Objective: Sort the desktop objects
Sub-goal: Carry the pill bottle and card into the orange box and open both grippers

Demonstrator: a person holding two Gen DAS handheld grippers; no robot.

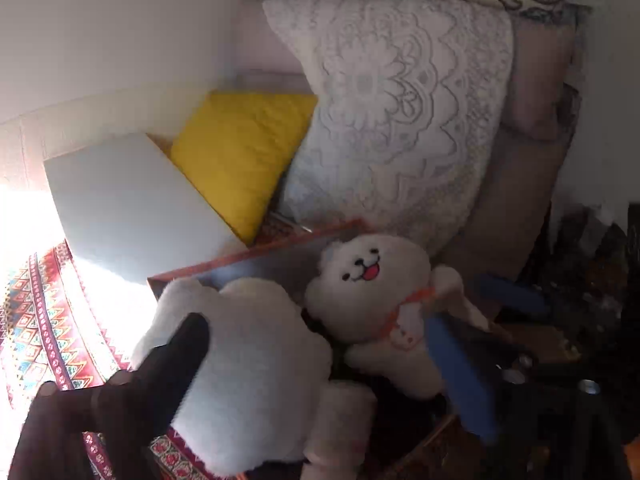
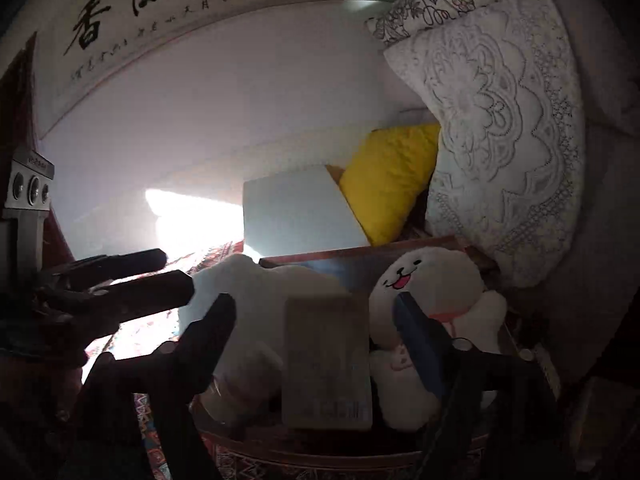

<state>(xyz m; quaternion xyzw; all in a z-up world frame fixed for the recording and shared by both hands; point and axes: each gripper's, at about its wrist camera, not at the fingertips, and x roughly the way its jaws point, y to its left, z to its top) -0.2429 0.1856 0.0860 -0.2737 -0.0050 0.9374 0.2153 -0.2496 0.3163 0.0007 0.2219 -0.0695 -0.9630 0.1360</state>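
Both grippers hang spread over the wooden box [image 2: 360, 254]: the left gripper [image 1: 320, 364] above a white plush [image 1: 256, 360], the right gripper [image 2: 316, 320] above a pale carton [image 2: 326, 360] whose barcode print is unreadable. Wall calligraphy [image 2: 132, 4] shows 香 and 蘭.

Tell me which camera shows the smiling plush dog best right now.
The left wrist view: the smiling plush dog is bright there, face, orange collar and body all visible. In the right wrist view the dog is dimmer, and a blue claw finger crosses its chest and lower body.
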